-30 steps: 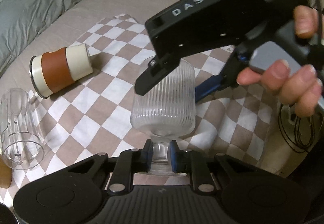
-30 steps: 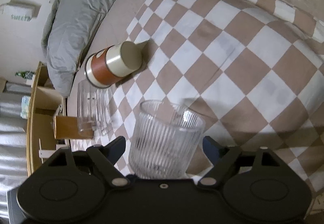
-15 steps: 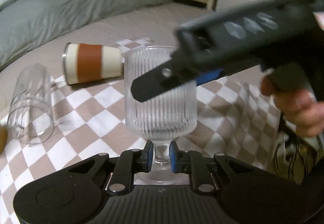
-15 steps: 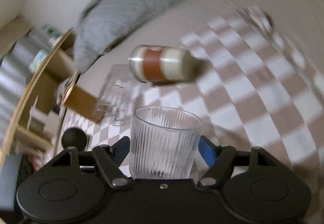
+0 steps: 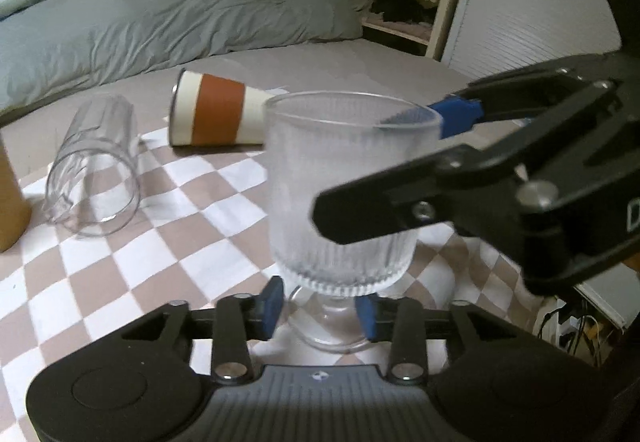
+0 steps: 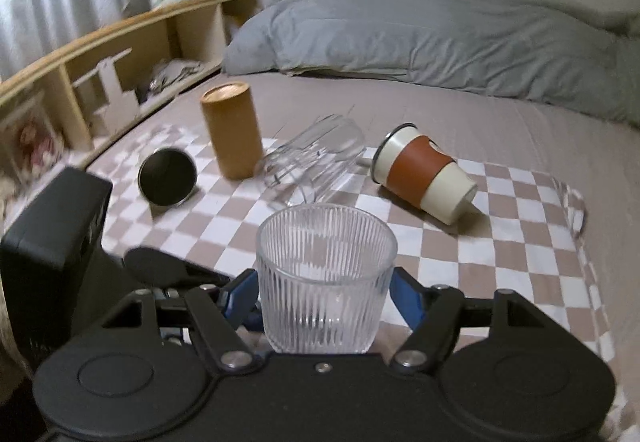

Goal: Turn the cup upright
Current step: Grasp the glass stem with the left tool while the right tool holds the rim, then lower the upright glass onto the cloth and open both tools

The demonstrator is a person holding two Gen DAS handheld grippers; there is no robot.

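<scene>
A ribbed clear glass goblet (image 5: 340, 182) stands upright, mouth up, on the checkered cloth (image 5: 120, 262). My left gripper (image 5: 320, 308) is open, its blue pads either side of the stem with gaps. My right gripper (image 6: 324, 288) is shut on the goblet's bowl (image 6: 324, 282); in the left wrist view its fingers (image 5: 400, 202) reach in from the right. A cream cup with a brown sleeve (image 5: 216, 114) lies on its side beyond, also in the right wrist view (image 6: 424, 174). A clear tumbler (image 5: 96, 170) lies on its side at the left.
A tan cardboard tube (image 6: 232, 130) stands upright at the back left of the cloth, with a round dark-faced object (image 6: 167, 182) beside it. A grey duvet (image 6: 420, 30) lies behind. Wooden shelves (image 6: 100, 54) run along the left. The bed's edge drops off at the right (image 5: 520, 306).
The left gripper's pads have opened away from the goblet's stem. The right gripper has closed onto the bowl. Both cameras have tilted to a lower, more level view.
</scene>
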